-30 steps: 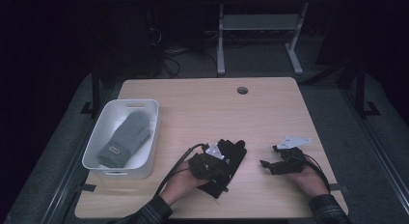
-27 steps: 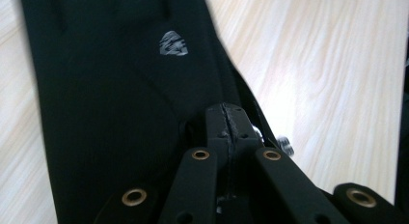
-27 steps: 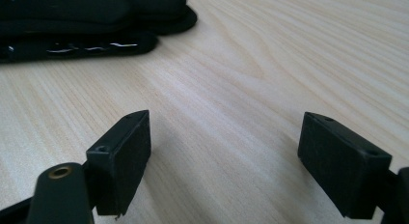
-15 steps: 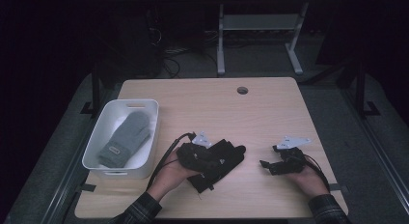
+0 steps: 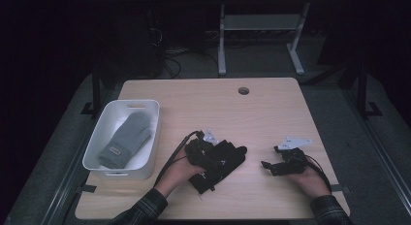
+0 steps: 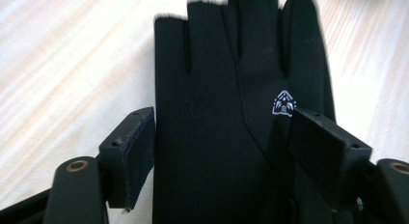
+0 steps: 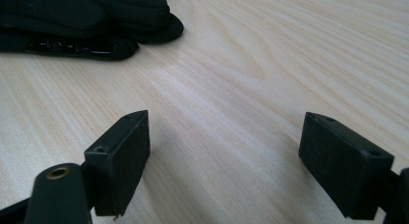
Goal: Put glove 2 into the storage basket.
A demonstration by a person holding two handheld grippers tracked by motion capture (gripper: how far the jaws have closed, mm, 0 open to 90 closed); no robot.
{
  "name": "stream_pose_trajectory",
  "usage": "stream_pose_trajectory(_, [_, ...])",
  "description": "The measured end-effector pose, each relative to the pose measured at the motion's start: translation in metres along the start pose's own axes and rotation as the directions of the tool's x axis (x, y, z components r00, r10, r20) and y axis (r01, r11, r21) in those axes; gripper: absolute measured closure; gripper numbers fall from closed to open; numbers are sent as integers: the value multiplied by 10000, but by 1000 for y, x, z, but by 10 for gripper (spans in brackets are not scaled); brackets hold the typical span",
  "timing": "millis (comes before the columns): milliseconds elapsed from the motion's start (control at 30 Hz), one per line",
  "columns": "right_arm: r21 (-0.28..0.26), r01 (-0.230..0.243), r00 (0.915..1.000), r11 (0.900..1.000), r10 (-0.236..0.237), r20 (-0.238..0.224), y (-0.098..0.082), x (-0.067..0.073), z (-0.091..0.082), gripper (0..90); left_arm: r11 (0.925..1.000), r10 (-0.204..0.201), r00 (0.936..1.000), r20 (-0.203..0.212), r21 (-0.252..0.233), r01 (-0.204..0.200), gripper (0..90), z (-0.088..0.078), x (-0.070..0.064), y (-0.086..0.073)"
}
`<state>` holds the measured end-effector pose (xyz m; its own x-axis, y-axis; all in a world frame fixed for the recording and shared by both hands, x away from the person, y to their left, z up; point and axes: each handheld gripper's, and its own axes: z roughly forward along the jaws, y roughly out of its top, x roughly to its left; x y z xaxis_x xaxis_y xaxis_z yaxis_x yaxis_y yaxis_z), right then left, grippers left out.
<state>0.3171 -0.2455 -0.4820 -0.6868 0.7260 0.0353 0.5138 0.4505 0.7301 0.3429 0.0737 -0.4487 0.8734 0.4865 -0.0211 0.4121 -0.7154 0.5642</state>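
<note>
The black glove (image 6: 226, 113) is a smooth, matte, stretch-fabric item with flat fingers separated by narrow slits, and it lies flat on the tabletop (image 5: 271, 113), a pale wood-grain laminate with a round cable hole (image 5: 244, 90) near its far edge. In the high view the glove (image 5: 220, 164) sits near the front edge, slightly left of centre, with its fingers pointing toward 2 o'clock. The left gripper (image 6: 222, 151) is positioned over the cuff end of the glove; its jaws have just been opening and now stand wide, one rectangular black pad at either side of the palm, with the glove between them and the pads not pressing on it. In the left gripper view the glove fingers extend toward 12 o'clock. A small white printed emblem (image 6: 283, 103), roughly triangular, sits on the back of the glove just beside the right-hand pad; no lettering in it can be read. The right gripper (image 7: 222, 171) rests low over bare tabletop, well apart from the glove, with jaws wide and nothing between them; from it the glove fingertips (image 7: 120, 26) lie at about 10 o'clock. A white rectangular plastic bin (image 5: 145, 137) with rounded corners stands at the left of the tabletop and contains a grey knitted mitten (image 5: 127, 137) bearing a small cuff label (image 5: 114, 151), too small to read.
</note>
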Motion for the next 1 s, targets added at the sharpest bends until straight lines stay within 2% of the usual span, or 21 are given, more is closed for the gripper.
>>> stream_pose_trajectory(167, [-3, -6, 10000, 10000, 6, 9, 0, 0, 0, 183, 9999, 88, 10000, -1, 68, -88, 228, 4, -2, -1])
stream_pose_trajectory(367, [-1, -11, 10000, 10000, 11, 13, 0, 0, 0, 183, 9999, -106, 9997, 201, -30, 107, 255, 7, 1, -5])
stream_pose_trajectory(467, [-8, -12, 10000, 10000, 12, 14, 0, 0, 0, 183, 9995, -297, 9996, 17, -68, 298, 172, 9, 2, -6])
stream_pose_trajectory(533, [-8, -13, 10000, 10000, 13, 17, 0, 0, 0, 183, 9991, -408, 9990, 196, -108, 411, 171, 9, 5, -7])
stream_pose_trajectory(600, [-2, -19, 10000, 10000, 19, 25, 0, 0, 0, 183, 9996, -253, 9991, 355, -134, 258, 185, 8, 5, -8])
stream_pose_trajectory(667, [-1, -24, 10000, 10000, 24, 27, 0, 1, 0, 183, 9999, -43, 9986, 519, -145, 51, 287, 7, 3, -7])
stream_pose_trajectory(767, [12, -39, 10000, 10000, 39, 23, 0, 1, 0, 183, 9998, 48, 9967, 811, -201, -31, 406, 5, 1, -7])
stream_pose_trajectory(800, [13, -43, 10000, 10000, 43, 24, 0, 1, 0, 183, 9999, 82, 9939, 1095, -124, -69, 460, 4, 2, -6])
stream_pose_trajectory(833, [8, -61, 10000, 10000, 61, 29, 0, 1, 0, 183, 9999, 2, 9923, 1243, -118, 13, 569, 4, 1, -6])
stream_pose_trajectory(900, [12, -63, 10000, 10000, 63, 30, 0, 1, 0, 183, 9998, -179, 9900, 1401, -43, 187, 640, 3, 0, -4])
stream_pose_trajectory(1000, [23, -71, 10000, 10000, 71, 24, 0, 1, 0, 183, 9999, -150, 9901, 1397, 65, 143, 683, -1, -1, -1])
